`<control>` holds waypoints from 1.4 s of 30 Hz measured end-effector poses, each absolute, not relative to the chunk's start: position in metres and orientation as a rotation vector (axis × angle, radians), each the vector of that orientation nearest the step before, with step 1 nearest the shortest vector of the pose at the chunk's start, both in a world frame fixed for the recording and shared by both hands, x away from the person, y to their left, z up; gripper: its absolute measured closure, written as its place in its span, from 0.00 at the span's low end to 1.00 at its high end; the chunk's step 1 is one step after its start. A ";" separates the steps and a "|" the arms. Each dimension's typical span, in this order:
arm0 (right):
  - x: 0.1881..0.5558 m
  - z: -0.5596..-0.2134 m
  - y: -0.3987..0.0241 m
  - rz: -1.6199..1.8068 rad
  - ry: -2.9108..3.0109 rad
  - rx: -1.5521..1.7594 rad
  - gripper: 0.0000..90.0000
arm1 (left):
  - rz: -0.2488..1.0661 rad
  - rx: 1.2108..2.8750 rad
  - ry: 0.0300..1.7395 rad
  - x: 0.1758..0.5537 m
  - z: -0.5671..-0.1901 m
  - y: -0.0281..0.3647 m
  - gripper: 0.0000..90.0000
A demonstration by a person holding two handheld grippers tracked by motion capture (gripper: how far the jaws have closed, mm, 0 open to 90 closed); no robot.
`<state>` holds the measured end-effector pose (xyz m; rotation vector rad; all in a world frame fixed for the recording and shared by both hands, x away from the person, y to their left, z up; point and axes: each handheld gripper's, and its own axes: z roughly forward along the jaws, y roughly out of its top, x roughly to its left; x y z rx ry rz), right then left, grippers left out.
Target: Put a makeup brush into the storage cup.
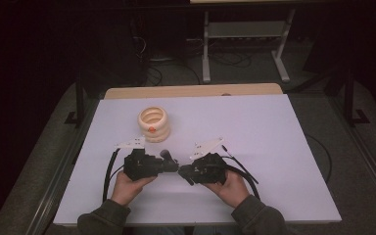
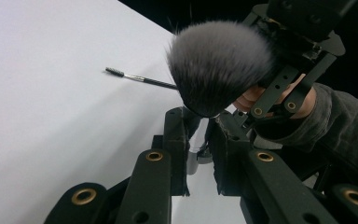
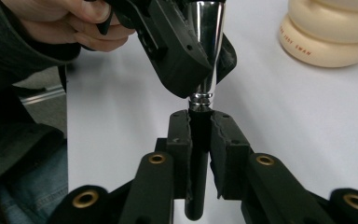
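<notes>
Brush [image 2: 219, 65]: spans between both grippers, bristles toward the left one.
Left gripper [image 2: 200, 140]: clamps the ferrule.
Right gripper [image 3: 199, 135]: clamps the handle.

Cream ring stack [image 1: 153, 124] with orange spot – grey-black brush head [image 2: 220, 65], chrome ferrule [image 3: 206, 44] – white table [image 1: 254, 132].

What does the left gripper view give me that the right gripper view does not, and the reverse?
The left gripper view gives the grey bristle head of the makeup brush and a thin spoolie wand lying on the table. The right gripper view gives the brush's chrome ferrule, its black handle clamped between that view's own jaws, and a cream ringed container. Shared: the white table and the same brush, seen from opposite ends.
</notes>
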<state>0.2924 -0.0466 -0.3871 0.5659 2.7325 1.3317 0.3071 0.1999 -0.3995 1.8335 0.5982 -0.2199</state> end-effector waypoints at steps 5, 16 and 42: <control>0.297 -0.390 -0.051 1.356 2.738 0.637 0.65 | -0.177 1.837 0.617 0.307 -0.395 0.205 0.86; 0.305 -0.393 -0.069 1.361 2.728 0.710 0.54 | -0.082 1.884 0.647 0.307 -0.388 0.206 0.86; 0.300 -0.393 -0.132 1.341 2.610 0.845 0.29 | 0.017 1.918 0.714 0.326 -0.357 0.218 0.86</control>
